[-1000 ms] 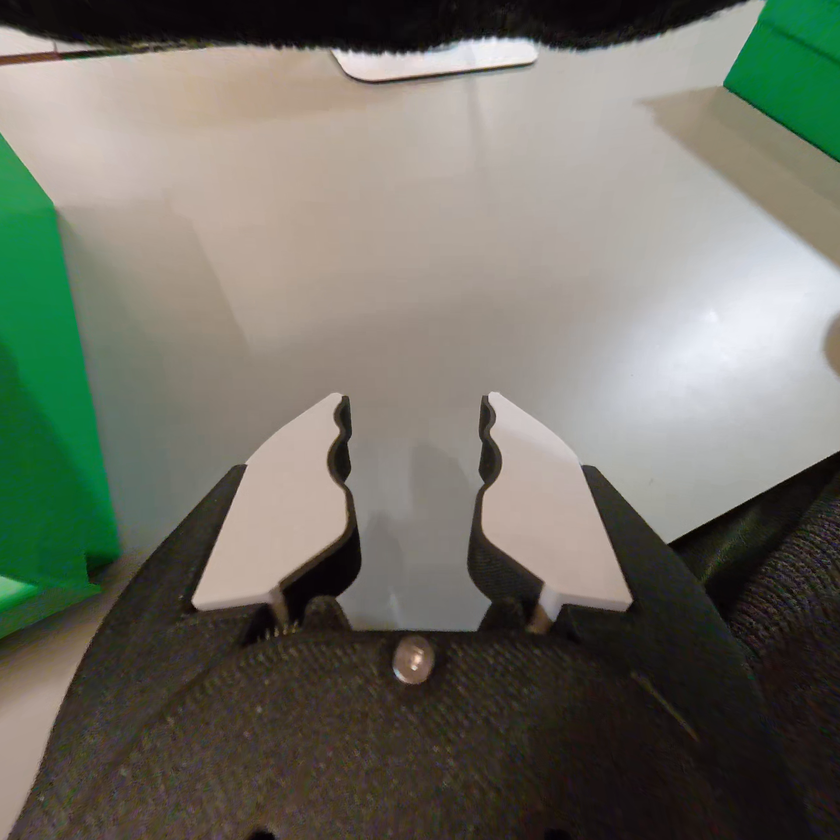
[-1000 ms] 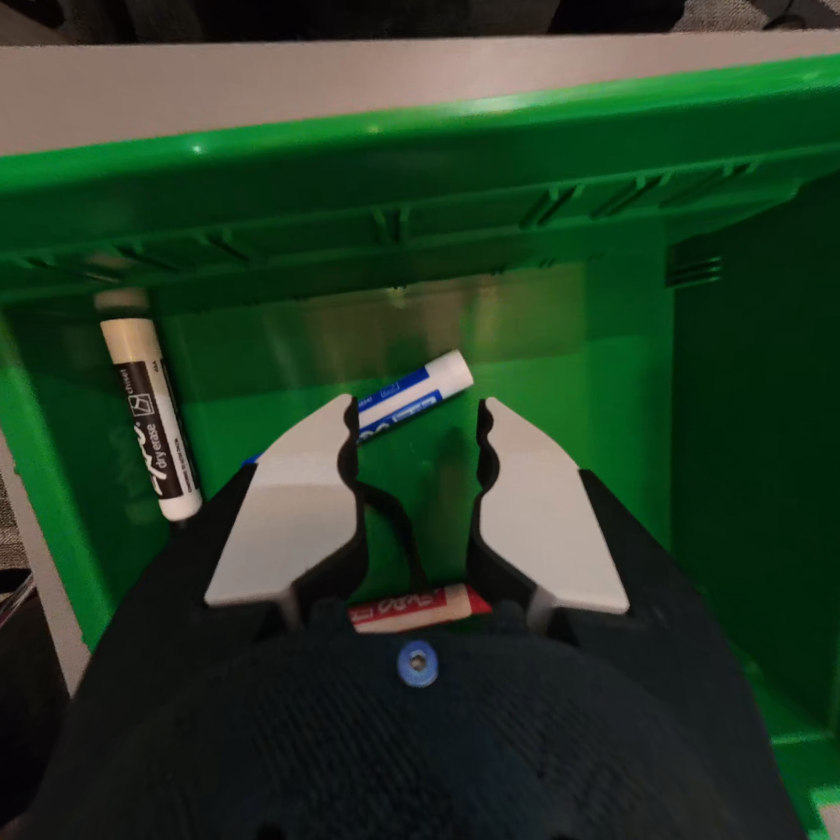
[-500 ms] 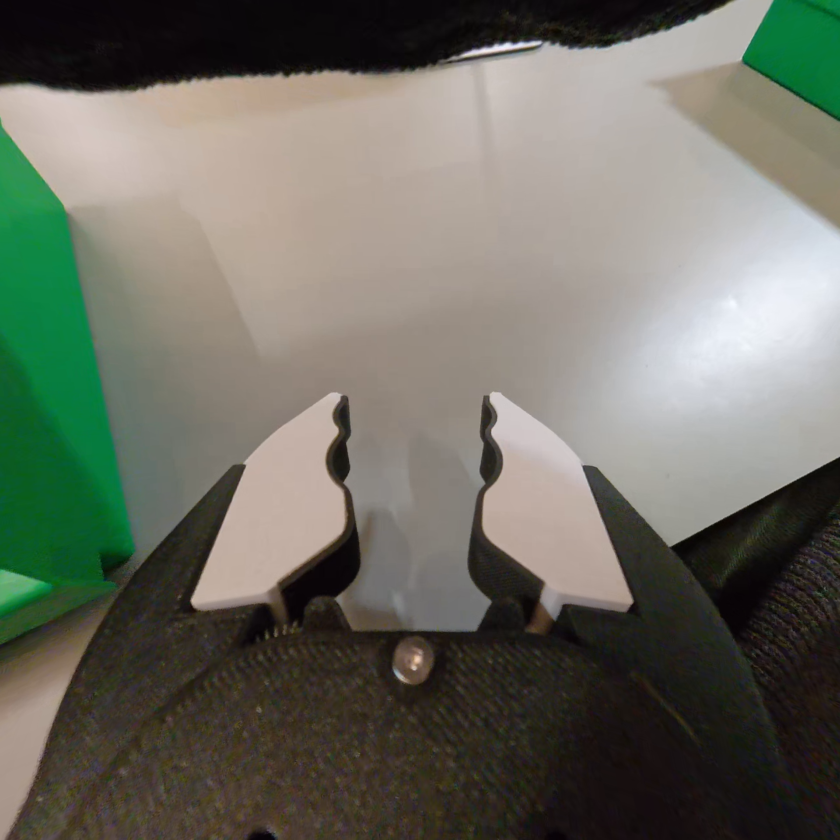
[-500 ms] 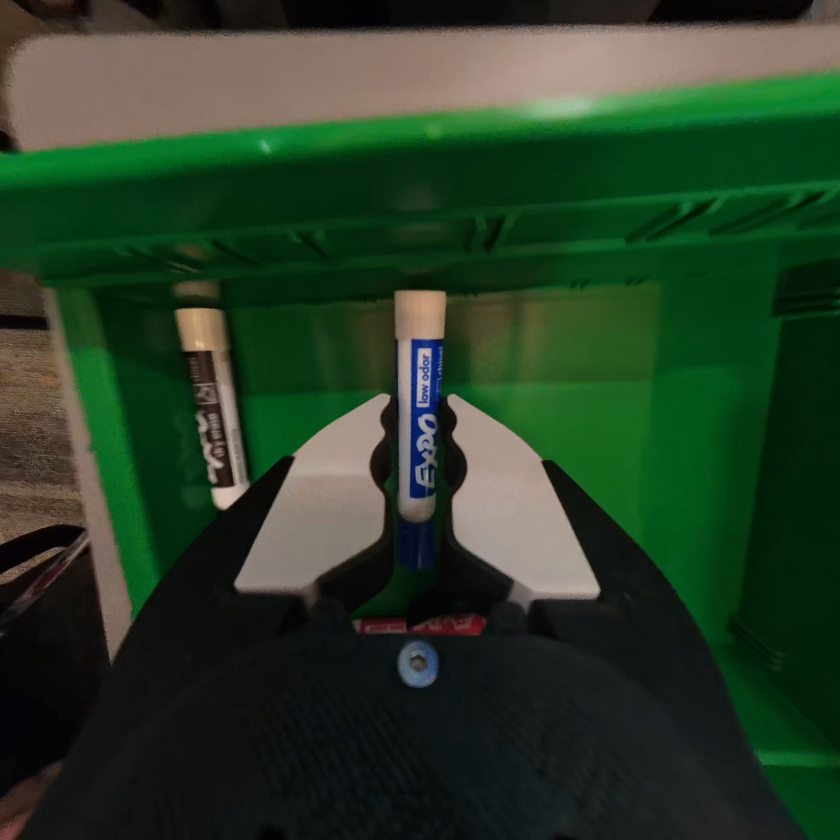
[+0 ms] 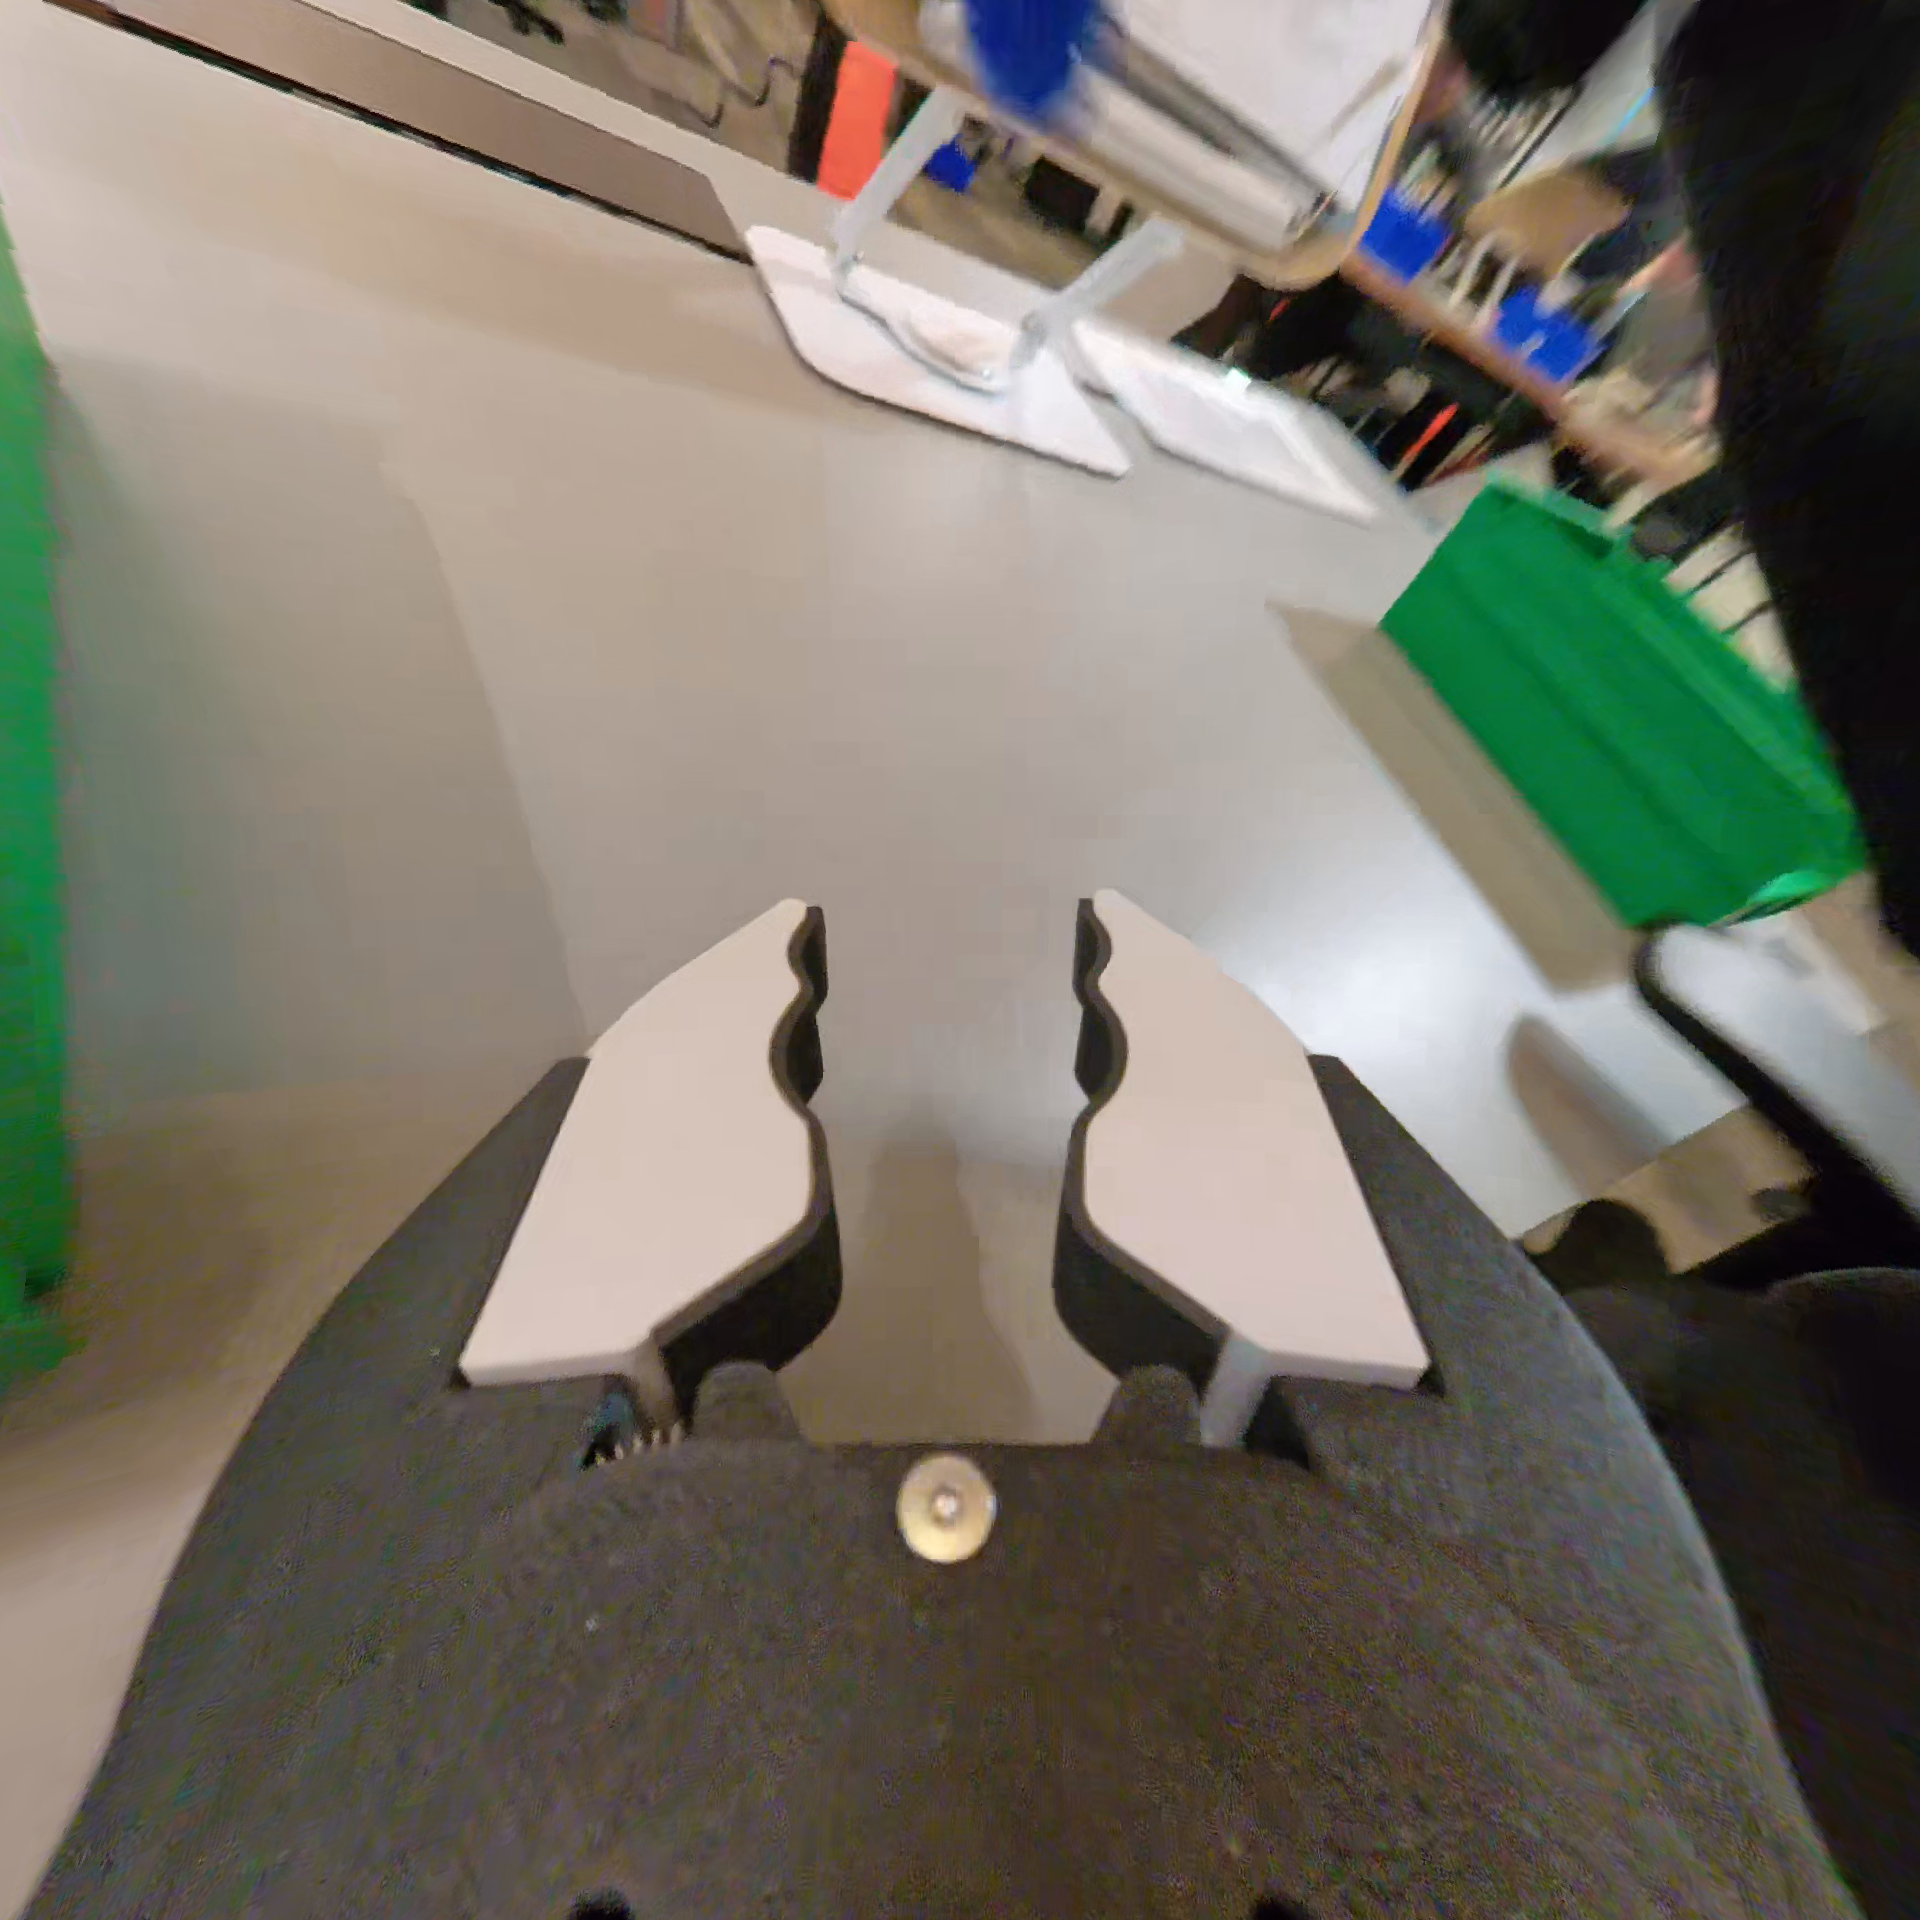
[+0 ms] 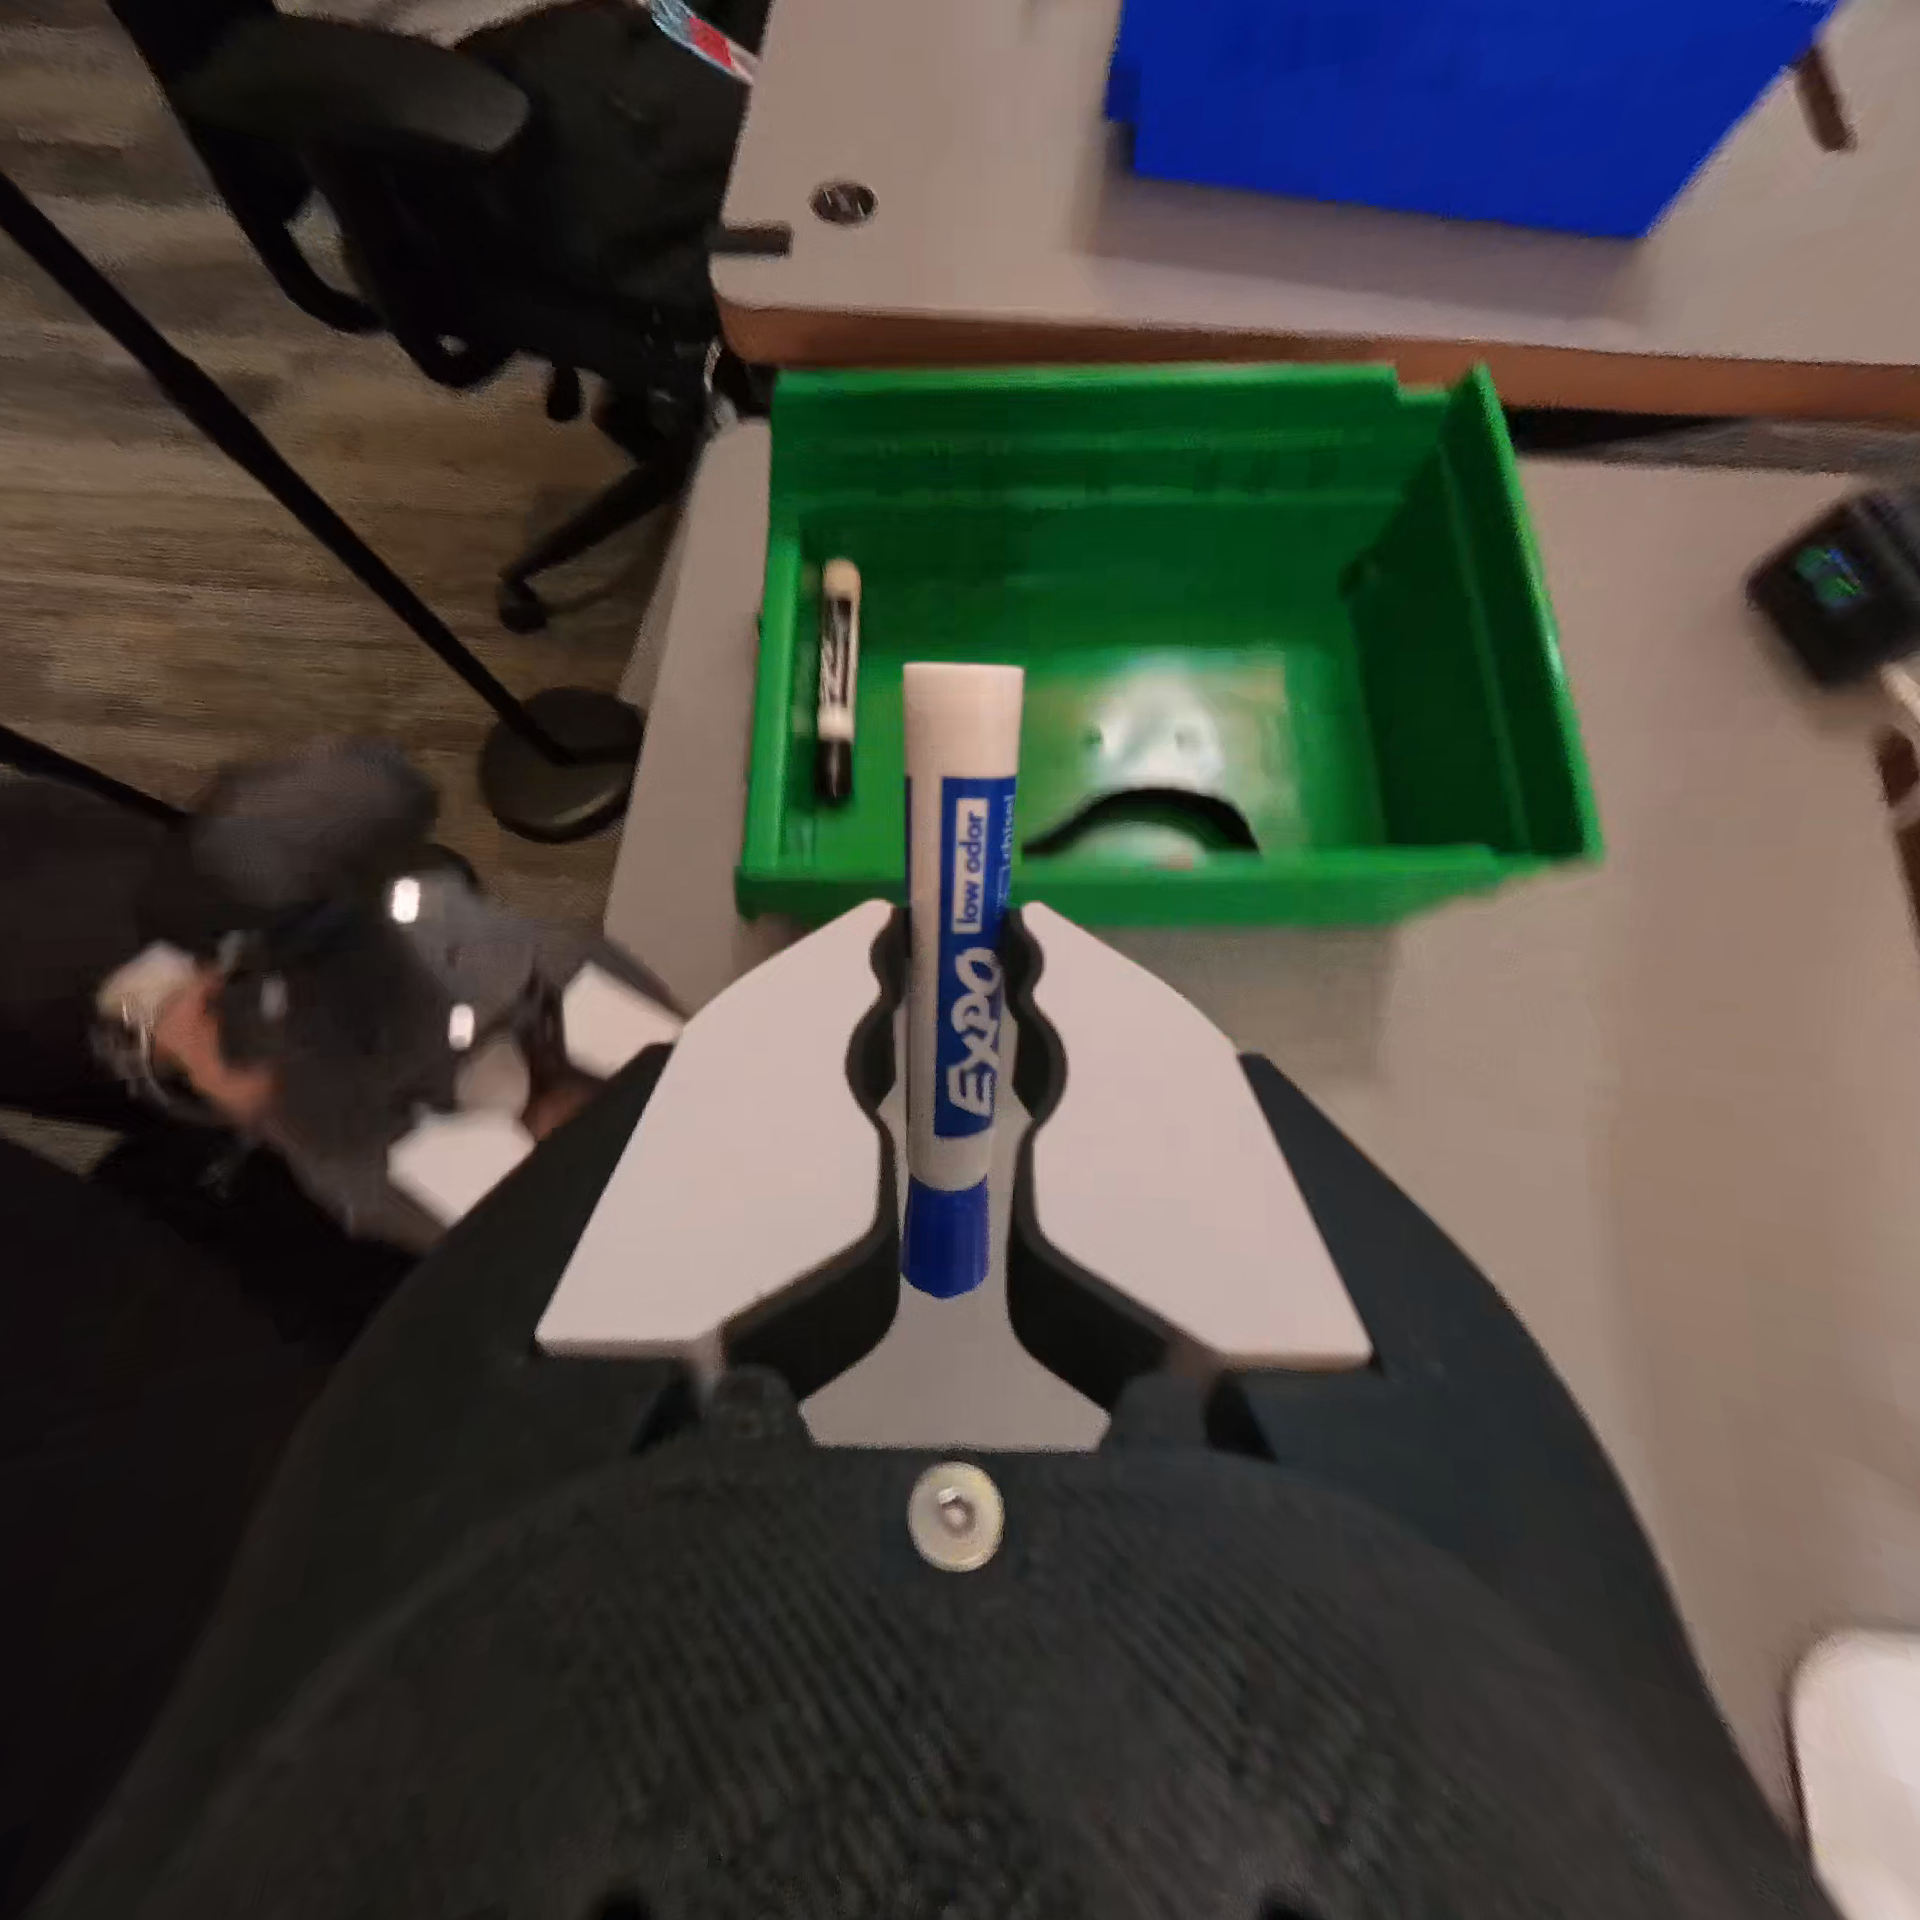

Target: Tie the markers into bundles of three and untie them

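While the right hand-held gripper (image 6: pixel 958 1023) is clamped on a blue dry-erase marker (image 6: pixel 958 966), the marker sits lengthwise between its white fingers (image 6: pixel 748 1153), white end pointing forward, blue cap toward the gripper body. It's held up in the air above the grey desk (image 6: pixel 1455 1143), on the near side of an open green bin (image 6: pixel 1164 883). A black dry-erase marker (image 6: pixel 836 675) lies inside that bin along its left wall; rest of the bin floor looks bare apart from glare. Left hand-held gripper (image 5: pixel 948 997): jaws apart, nothing between them, hovering over bare desk surface with a green bin (image 5: pixel 1621 727) off to the right and another green wall (image 5: pixel 26 831) at the left edge. So: one blue marker out of the bin and in grip, black one not lifted. Blue bin (image 6: pixel 1455 94) on a farther desk, view blurry.
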The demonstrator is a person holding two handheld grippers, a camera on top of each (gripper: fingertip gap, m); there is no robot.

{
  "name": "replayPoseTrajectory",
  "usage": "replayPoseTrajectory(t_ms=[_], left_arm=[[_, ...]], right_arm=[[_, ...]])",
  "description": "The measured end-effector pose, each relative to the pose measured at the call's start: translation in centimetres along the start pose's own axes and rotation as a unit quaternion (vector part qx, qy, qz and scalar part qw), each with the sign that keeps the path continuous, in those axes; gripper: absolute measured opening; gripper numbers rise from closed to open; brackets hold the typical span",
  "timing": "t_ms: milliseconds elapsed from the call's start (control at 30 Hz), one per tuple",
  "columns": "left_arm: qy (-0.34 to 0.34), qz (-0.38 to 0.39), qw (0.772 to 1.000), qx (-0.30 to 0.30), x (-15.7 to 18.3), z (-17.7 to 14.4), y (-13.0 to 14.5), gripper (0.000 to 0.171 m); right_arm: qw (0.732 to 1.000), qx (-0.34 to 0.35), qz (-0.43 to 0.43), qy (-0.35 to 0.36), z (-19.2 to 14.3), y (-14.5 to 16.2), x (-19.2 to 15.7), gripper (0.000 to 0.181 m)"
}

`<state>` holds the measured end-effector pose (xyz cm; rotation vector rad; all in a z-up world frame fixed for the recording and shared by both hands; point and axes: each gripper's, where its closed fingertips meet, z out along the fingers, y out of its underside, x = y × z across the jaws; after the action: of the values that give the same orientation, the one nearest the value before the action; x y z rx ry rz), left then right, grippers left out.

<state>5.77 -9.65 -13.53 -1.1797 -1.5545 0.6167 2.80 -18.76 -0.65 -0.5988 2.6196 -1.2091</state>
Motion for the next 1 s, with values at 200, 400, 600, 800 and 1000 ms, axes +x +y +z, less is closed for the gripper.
replayPoseTrajectory(t_ms=[200, 400, 600, 800, 1000], left_arm=[[0.134, -0.049, 0.989, 0.032, 3.6, 1.3, -1.1, 0.029], [0.220, -0.038, 0.974, -0.039, 9.9, 6.4, 0.7, 0.039], [0.249, -0.001, 0.965, -0.083, 13.1, 9.8, 1.5, 0.033], [0.347, -0.031, 0.926, -0.144, 16.8, 10.6, 2.9, 0.032], [0.372, -0.056, 0.909, -0.181, 17.2, 11.2, 3.5, 0.020]], right_arm=[[0.993, -0.035, 0.000, 0.115, -5.5, 14.8, -2.5, 0.018], [0.986, -0.013, -0.005, 0.166, -7.3, 22.7, -5.0, 0.018], [0.970, -0.006, -0.022, 0.240, -11.3, 25.9, -5.6, 0.018], [0.954, -0.061, -0.030, 0.291, -12.4, 29.1, -6.1, 0.018], [0.939, -0.082, -0.046, 0.331, -12.8, 29.4, -6.5, 0.018]])
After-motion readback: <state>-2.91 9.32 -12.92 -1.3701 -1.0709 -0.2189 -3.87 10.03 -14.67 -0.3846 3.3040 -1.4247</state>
